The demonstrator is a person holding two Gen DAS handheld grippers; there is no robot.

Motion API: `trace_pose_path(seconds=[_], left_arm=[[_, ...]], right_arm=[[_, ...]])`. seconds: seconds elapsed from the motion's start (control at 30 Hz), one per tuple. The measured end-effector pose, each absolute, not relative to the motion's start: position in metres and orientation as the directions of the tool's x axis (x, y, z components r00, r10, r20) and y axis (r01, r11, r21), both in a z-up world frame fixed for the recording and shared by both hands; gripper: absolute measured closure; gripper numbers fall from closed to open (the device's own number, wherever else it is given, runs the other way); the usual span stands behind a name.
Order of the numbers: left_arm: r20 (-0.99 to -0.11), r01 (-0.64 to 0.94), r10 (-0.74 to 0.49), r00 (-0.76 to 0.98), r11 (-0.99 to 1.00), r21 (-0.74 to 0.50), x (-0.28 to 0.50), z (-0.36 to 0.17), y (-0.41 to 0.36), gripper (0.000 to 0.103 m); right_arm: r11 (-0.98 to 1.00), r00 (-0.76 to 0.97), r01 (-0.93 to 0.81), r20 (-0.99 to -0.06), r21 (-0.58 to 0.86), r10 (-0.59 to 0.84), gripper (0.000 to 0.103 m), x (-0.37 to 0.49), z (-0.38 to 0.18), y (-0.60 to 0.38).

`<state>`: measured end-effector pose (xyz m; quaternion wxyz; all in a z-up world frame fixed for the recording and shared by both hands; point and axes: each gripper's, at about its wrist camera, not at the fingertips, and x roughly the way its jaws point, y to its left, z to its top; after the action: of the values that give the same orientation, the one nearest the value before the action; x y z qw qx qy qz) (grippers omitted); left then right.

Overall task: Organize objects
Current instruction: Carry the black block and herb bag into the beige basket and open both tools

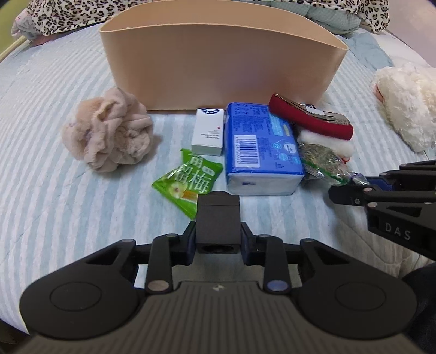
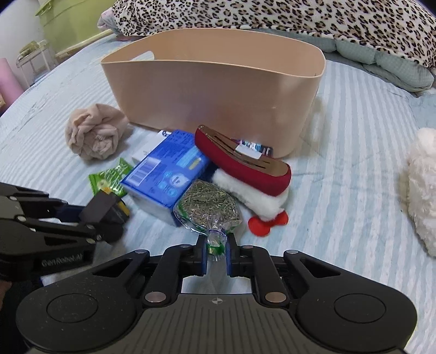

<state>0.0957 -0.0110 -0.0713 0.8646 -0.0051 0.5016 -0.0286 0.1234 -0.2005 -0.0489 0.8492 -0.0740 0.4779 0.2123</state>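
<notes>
A beige bin (image 1: 220, 68) (image 2: 218, 87) stands on the striped bed. In front of it lie a crumpled beige cloth (image 1: 109, 133) (image 2: 94, 134), a white box (image 1: 208, 132), a green snack packet (image 1: 188, 181) (image 2: 109, 177), a blue tissue pack (image 1: 261, 147) (image 2: 166, 171), a red slipper (image 1: 308, 119) (image 2: 242, 160) and a clear bag of seeds (image 1: 320, 158) (image 2: 208, 207). My left gripper (image 1: 218, 226) (image 2: 109, 215) is shut on a small black block (image 1: 218, 217). My right gripper (image 2: 216, 256) (image 1: 351, 188) is closed on the seed bag's twisted end.
A white plush toy (image 1: 406, 109) (image 2: 422, 190) lies at the right. A leopard-print blanket (image 2: 272, 13) and a grey-green quilt (image 2: 381, 62) are heaped behind the bin. A red bow (image 2: 267, 222) sticks out under the slipper's white trim.
</notes>
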Motion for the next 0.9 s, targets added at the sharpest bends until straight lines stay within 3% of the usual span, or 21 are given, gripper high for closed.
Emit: trace_pose_path(seconds=[0.37,0.9], left_arm=[[-0.822,0.025,-0.038,0.568,0.999,-0.028,0.070,-0.036,0.013,0.070],[-0.623,-0.014,0.069,0.780,0.996,0.093,0.126,0.049,0.030,0.070]], right_arm=[[0.913,0.503,-0.397,-0.810,0.092,0.301,0.091,0.089,-0.019,-0.212],[0.936,0.730,-0.349,-0.616,0.034,0.295,0.091,0.145,0.073,-0.216]])
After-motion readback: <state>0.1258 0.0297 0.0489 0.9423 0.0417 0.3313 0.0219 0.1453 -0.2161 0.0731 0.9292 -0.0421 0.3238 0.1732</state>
